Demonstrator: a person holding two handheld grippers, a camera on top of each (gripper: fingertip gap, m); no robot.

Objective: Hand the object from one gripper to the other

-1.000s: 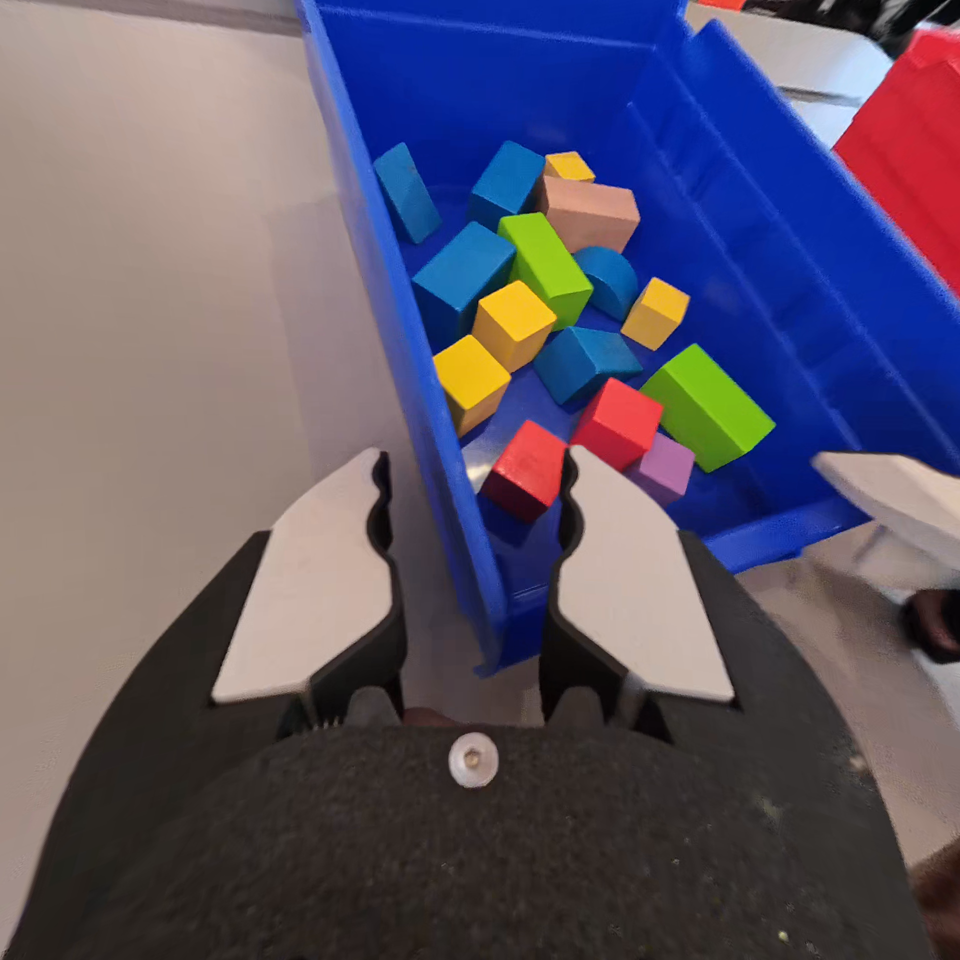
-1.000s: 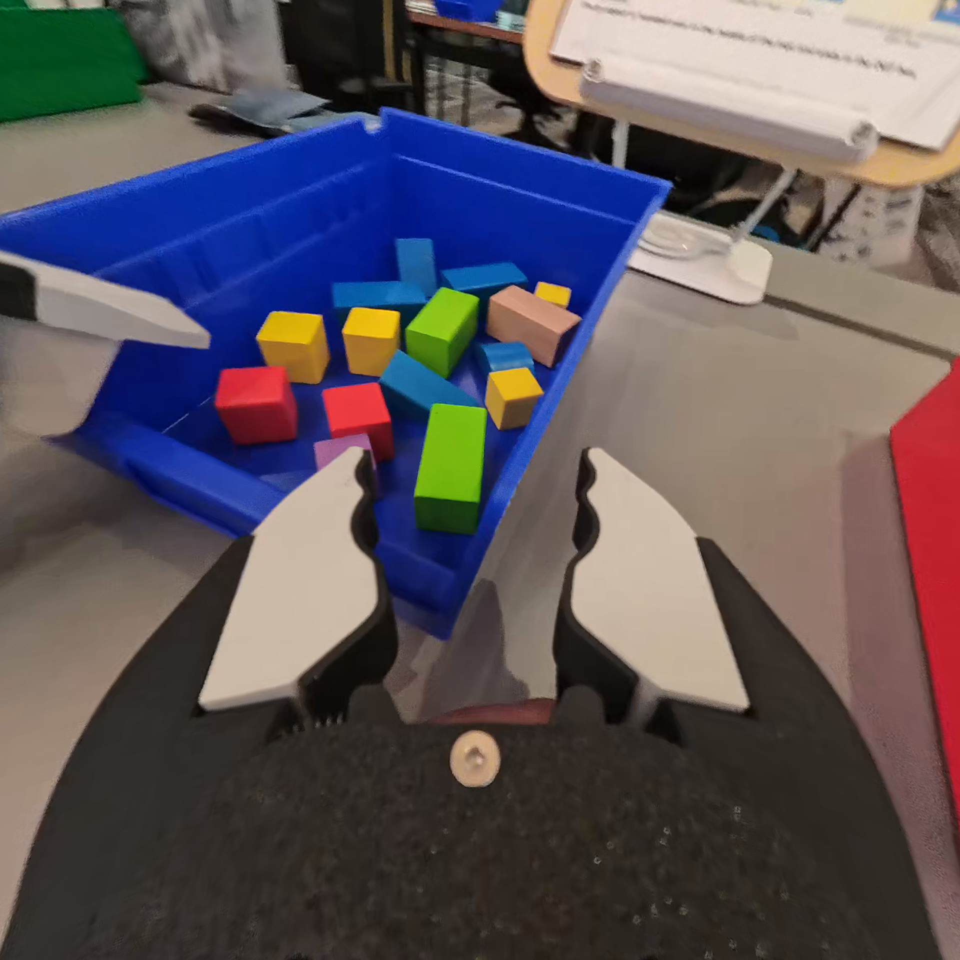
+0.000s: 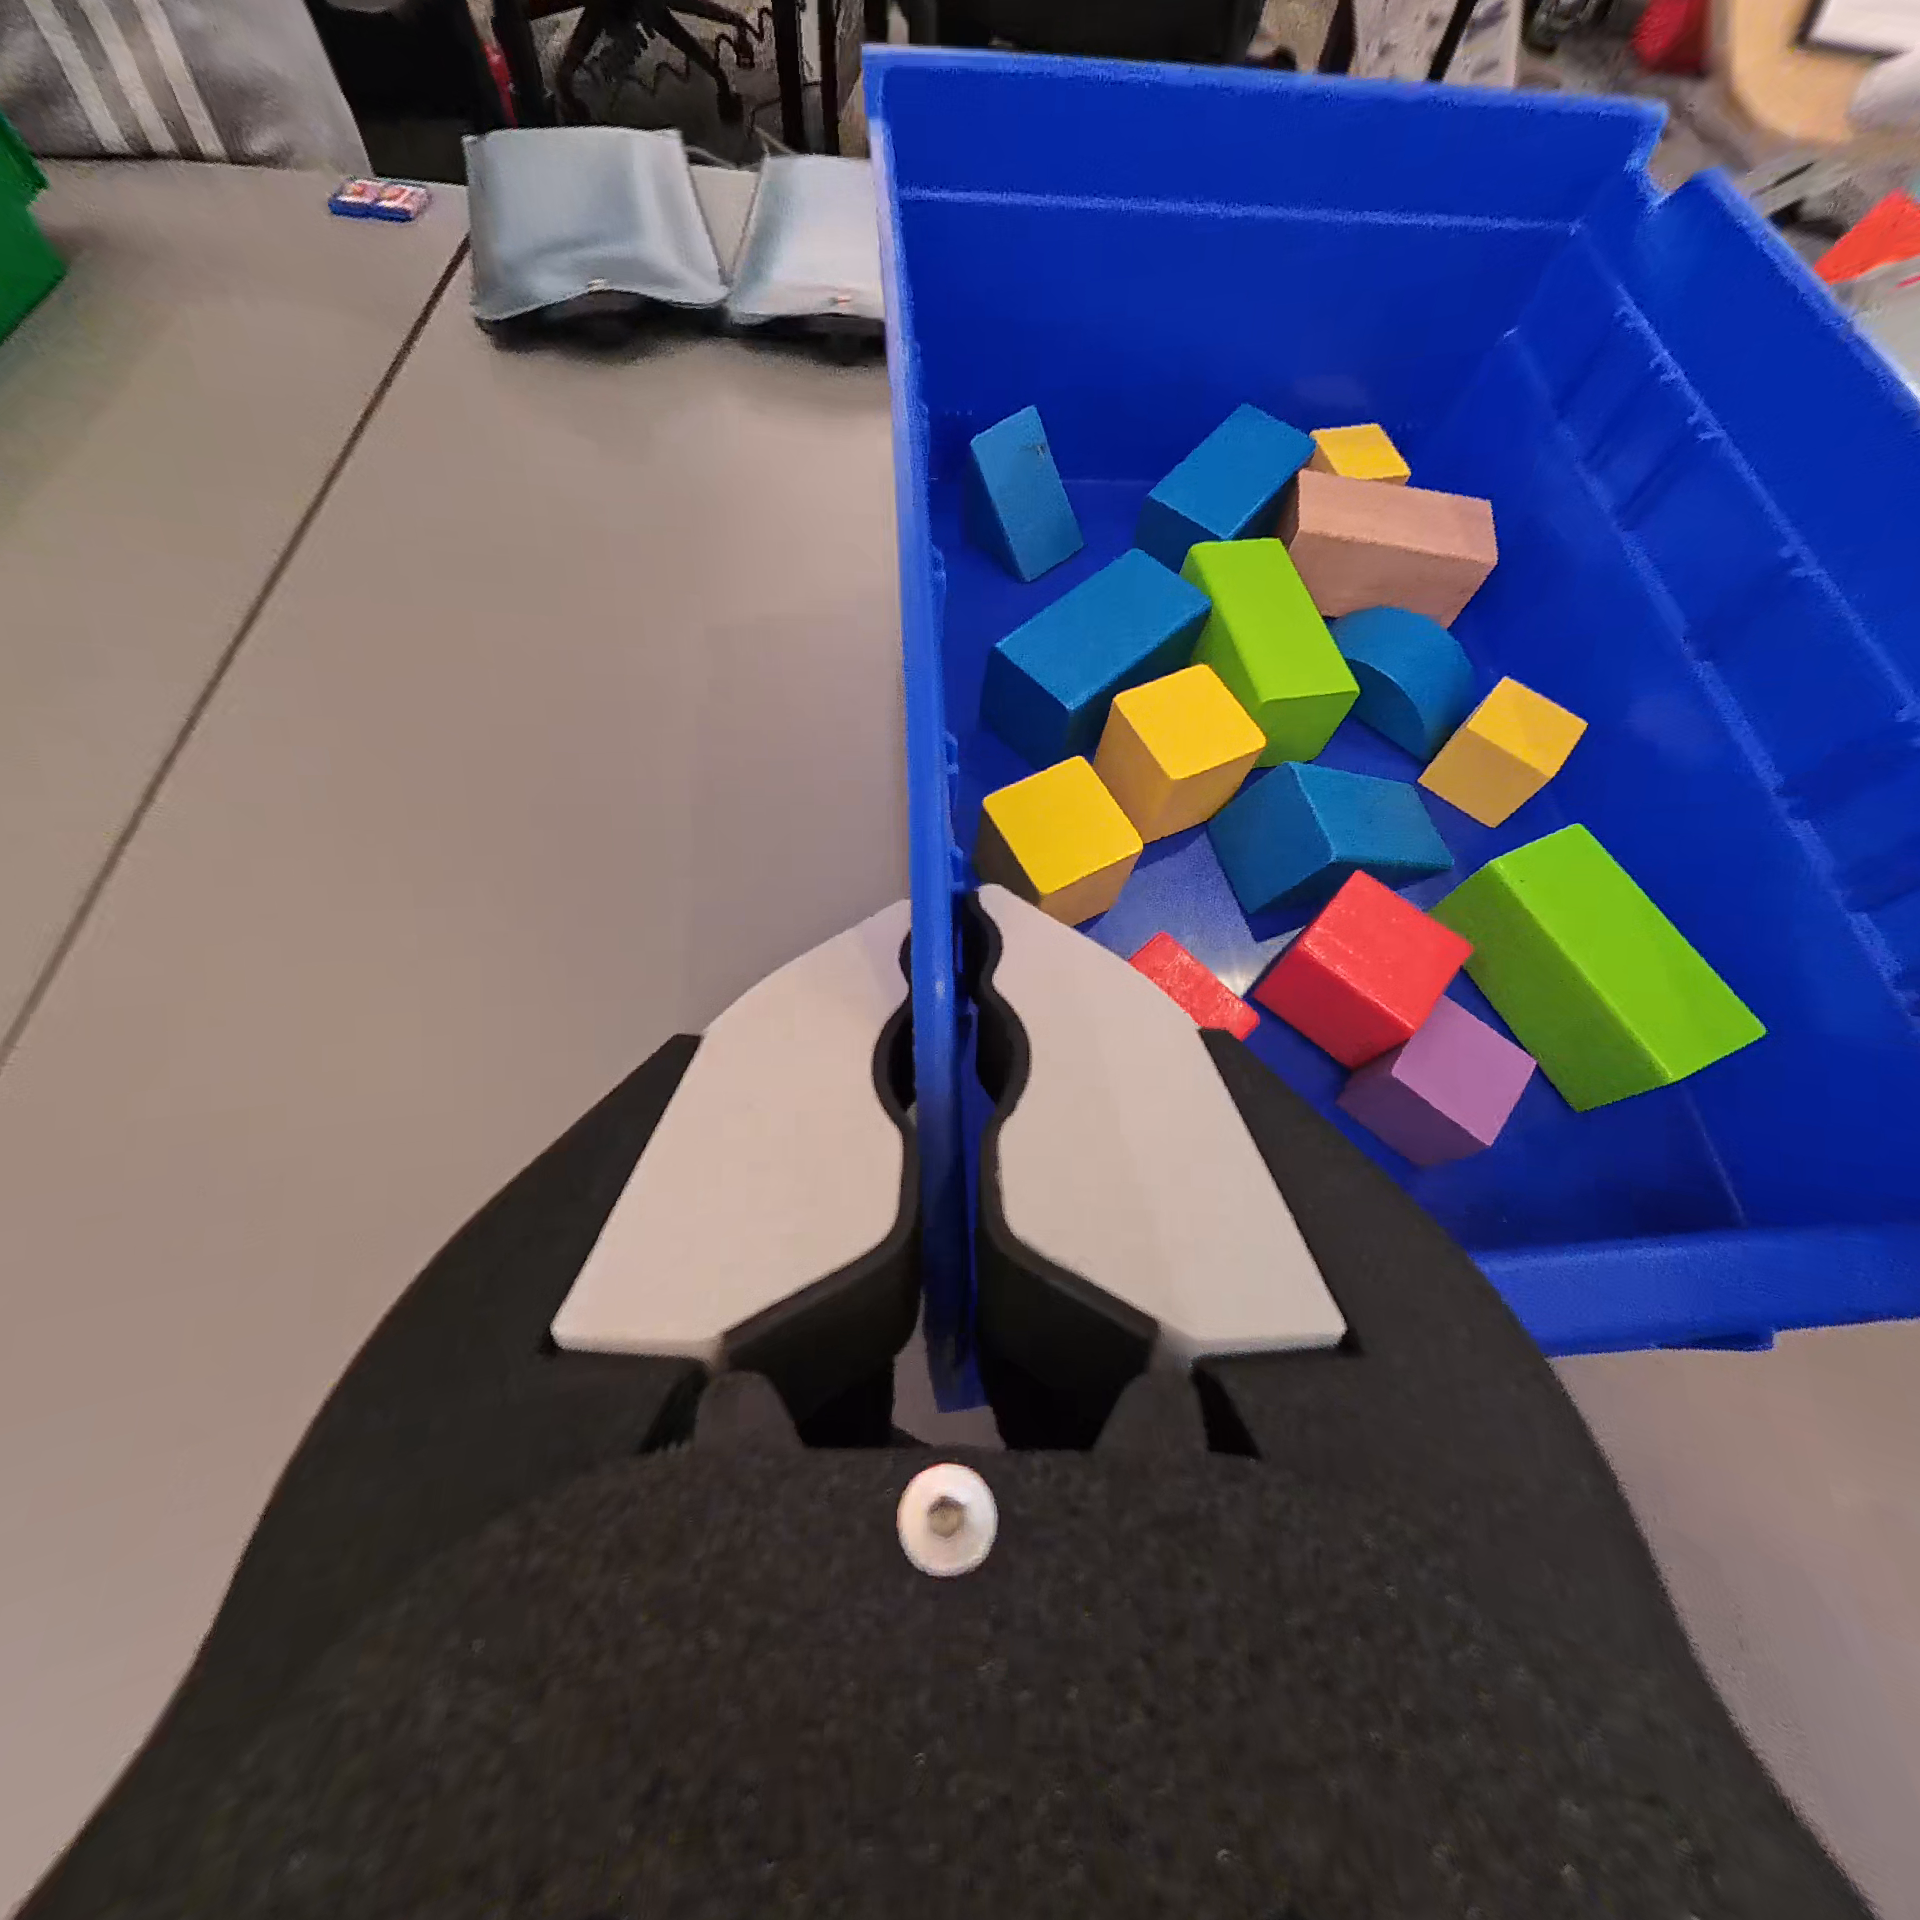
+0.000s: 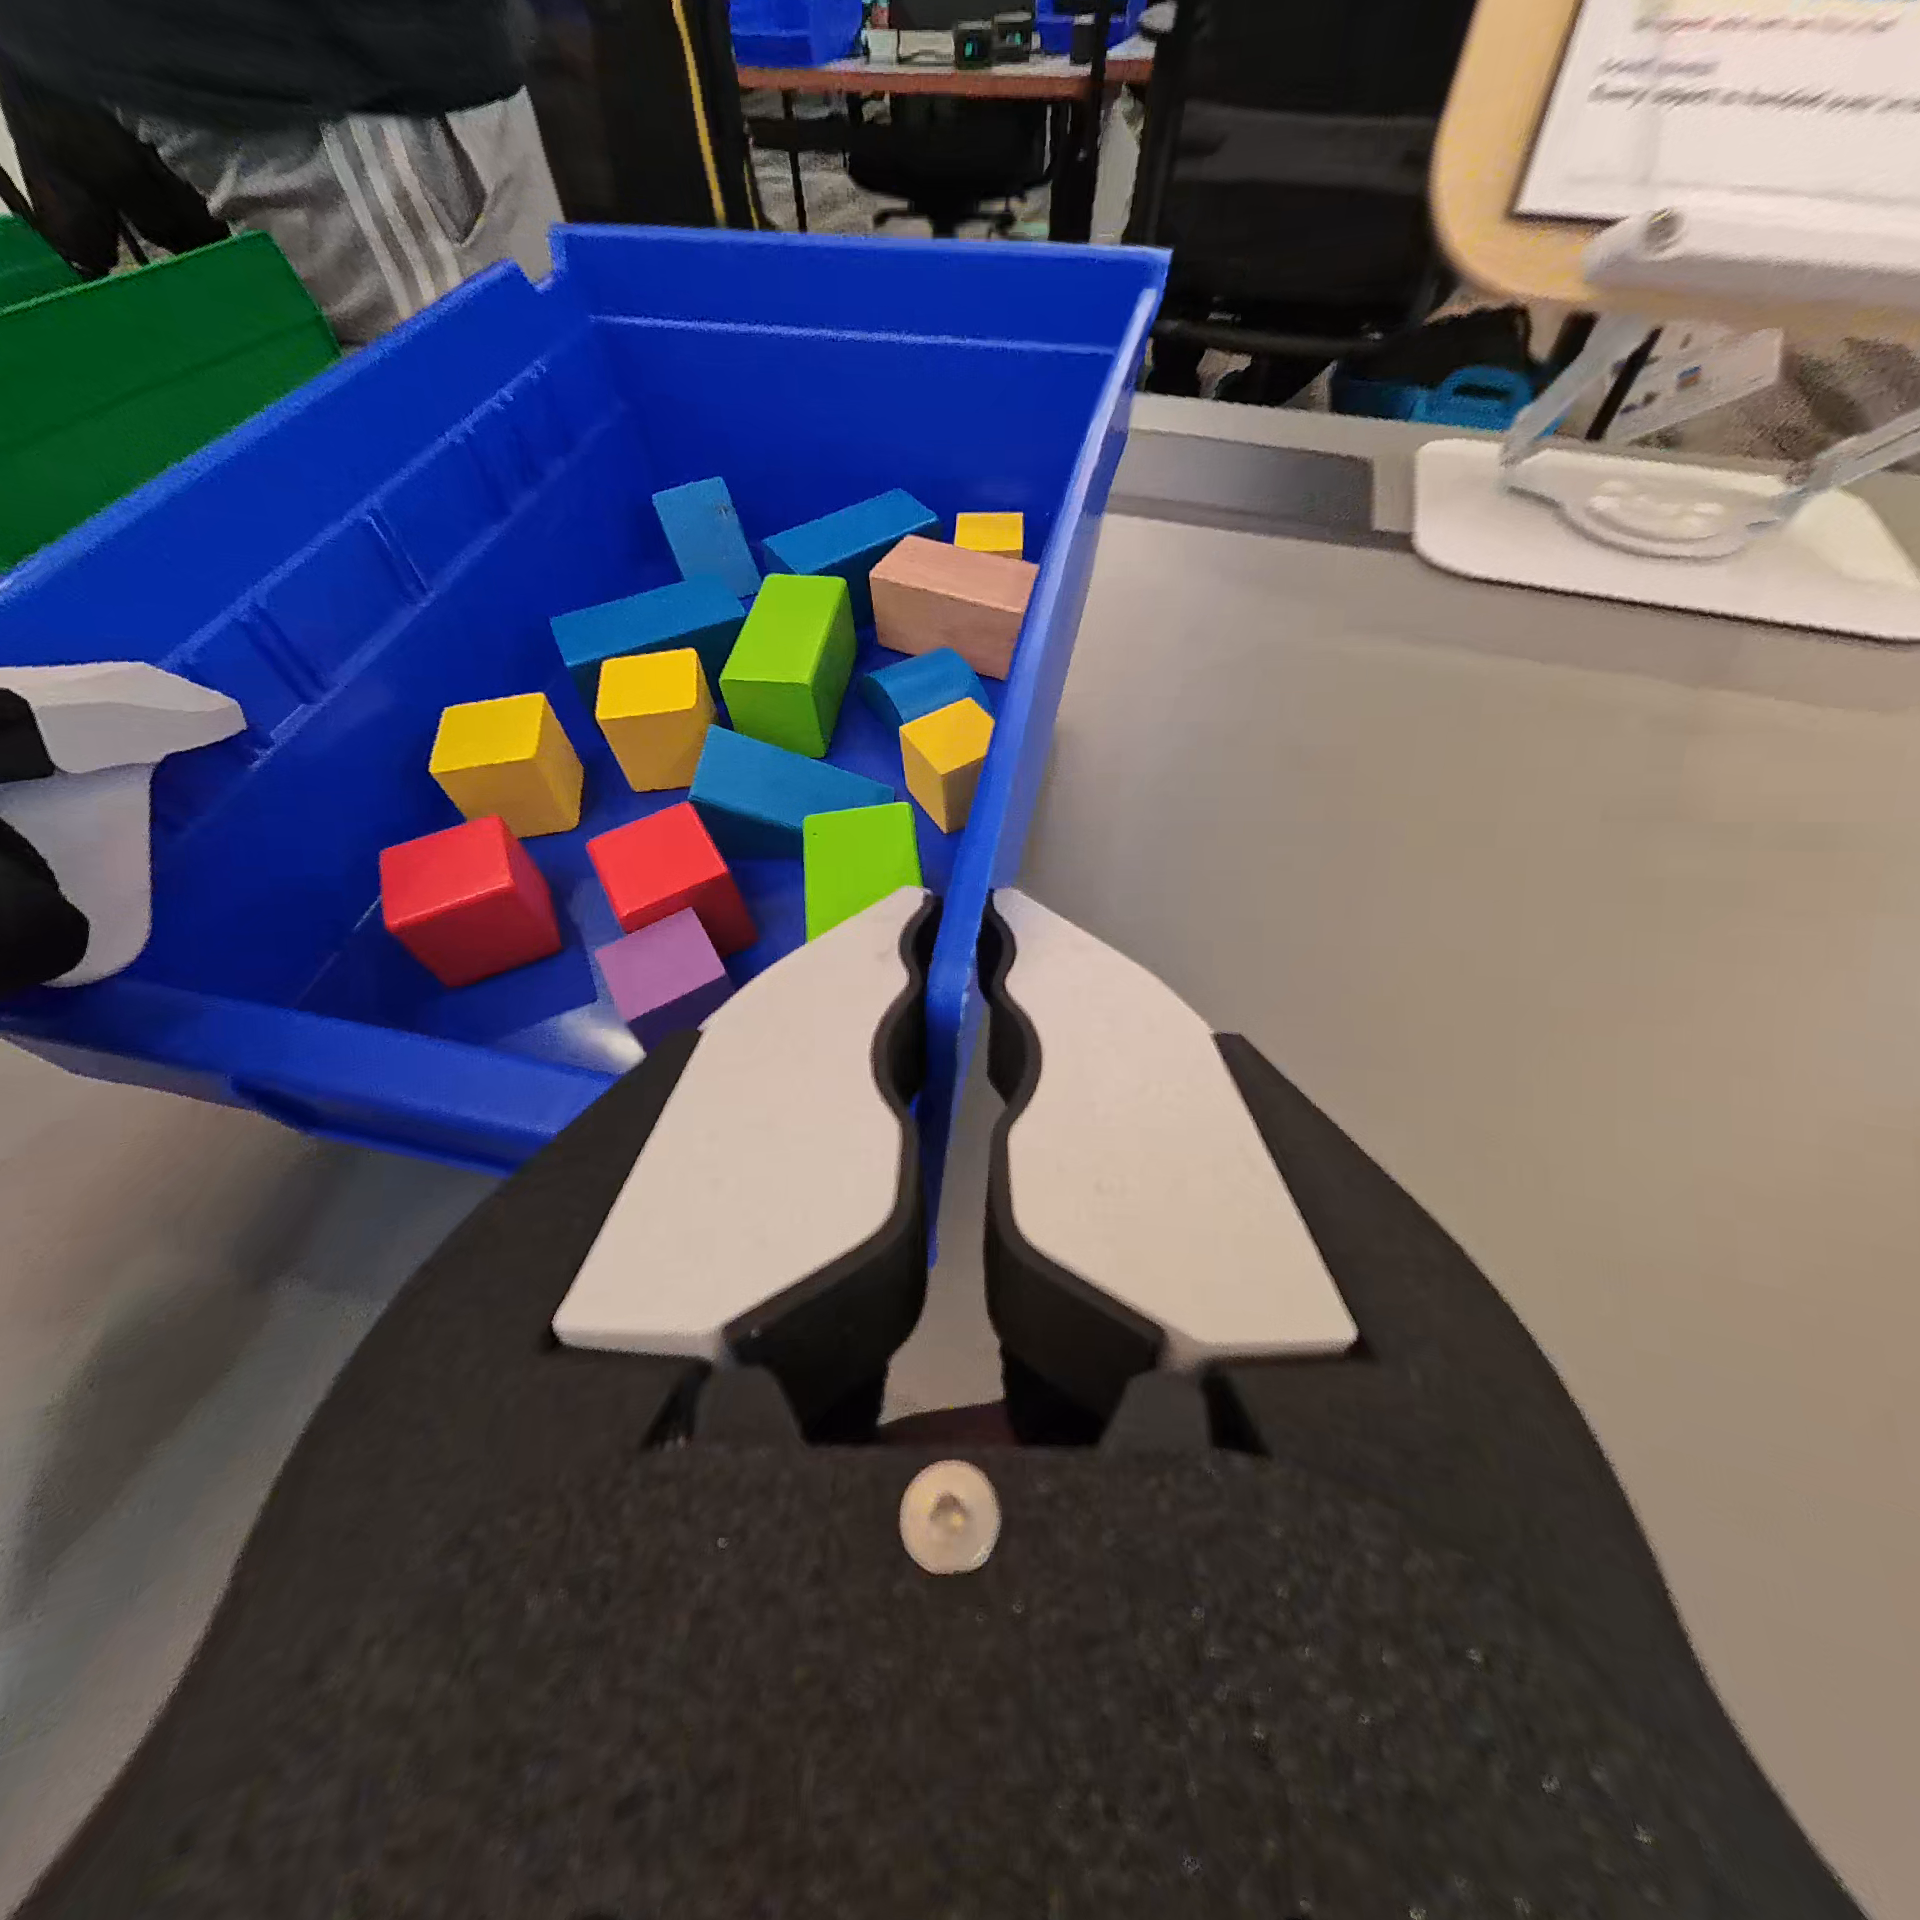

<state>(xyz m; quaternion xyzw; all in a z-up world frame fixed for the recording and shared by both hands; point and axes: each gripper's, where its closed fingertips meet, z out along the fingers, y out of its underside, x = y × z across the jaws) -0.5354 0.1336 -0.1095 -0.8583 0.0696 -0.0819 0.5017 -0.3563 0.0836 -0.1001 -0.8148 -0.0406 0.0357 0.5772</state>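
Both grippers clamped on bin, handover not finished

Left gripper (image 3: pixel 943 940) was closed tight on one side wall of the blue bin (image 3: pixel 1226 270); right gripper (image 4: pixel 958 920) was pinched on the opposite wall. Bin sat over the grey table (image 3: pixel 468 675), lifted or resting I couldn't tell, with coloured blocks (image 3: pixel 1268 644) loose inside. Judged midway: both sides had hold, neither had let go, so one release was left

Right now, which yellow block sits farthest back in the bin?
The small yellow cube behind the tan block, nearest the blue bin's far wall.
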